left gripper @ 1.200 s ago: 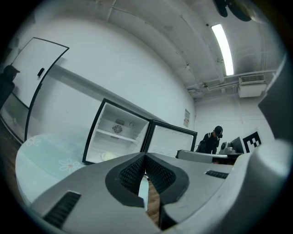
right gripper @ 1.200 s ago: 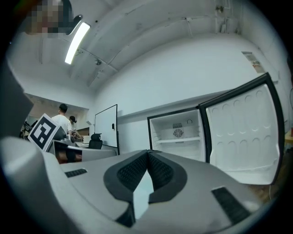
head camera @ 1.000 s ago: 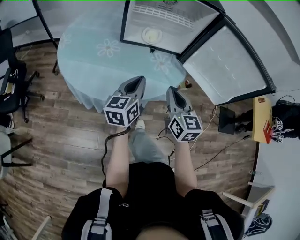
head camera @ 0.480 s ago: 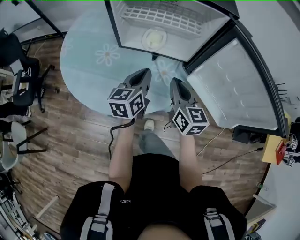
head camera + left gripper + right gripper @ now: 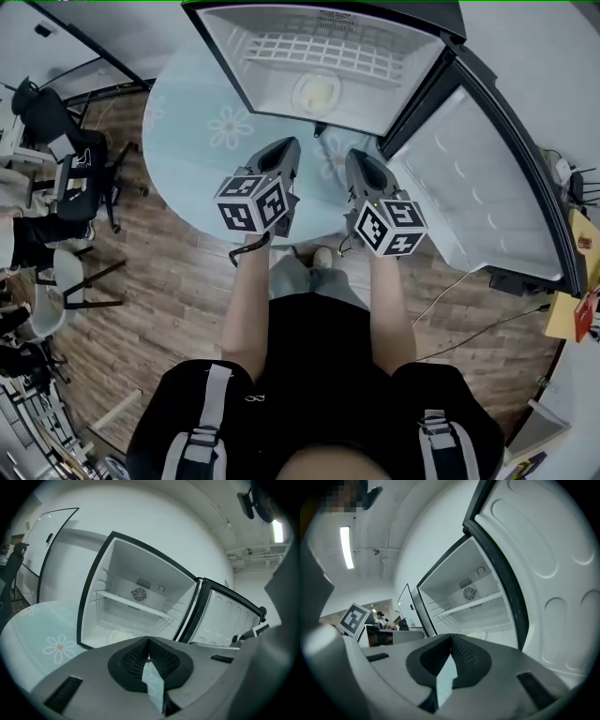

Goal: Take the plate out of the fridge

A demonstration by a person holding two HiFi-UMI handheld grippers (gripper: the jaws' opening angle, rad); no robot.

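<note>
A small white fridge (image 5: 319,56) stands open on the round table, its door (image 5: 478,178) swung out to the right. On the fridge floor, under the wire shelf (image 5: 319,52), lies the pale plate (image 5: 317,92); it also shows in the left gripper view as a plate (image 5: 119,636) low in the fridge (image 5: 140,606). My left gripper (image 5: 291,145) and right gripper (image 5: 357,157) hover side by side over the table just in front of the opening, both shut and empty. The jaws meet at the left gripper (image 5: 148,641) and the right gripper (image 5: 451,637). No plate shows in the right gripper view.
The table (image 5: 202,141) wears a light blue cloth with flower prints. Black chairs (image 5: 70,155) stand at the left on the wooden floor. Cables run under the open door, and a small wooden stand (image 5: 572,314) sits at the far right.
The person has stepped closer to the fridge; it now fills more of the top of the head view. Both grippers moved forward over the table toward the opening, still shut.
</note>
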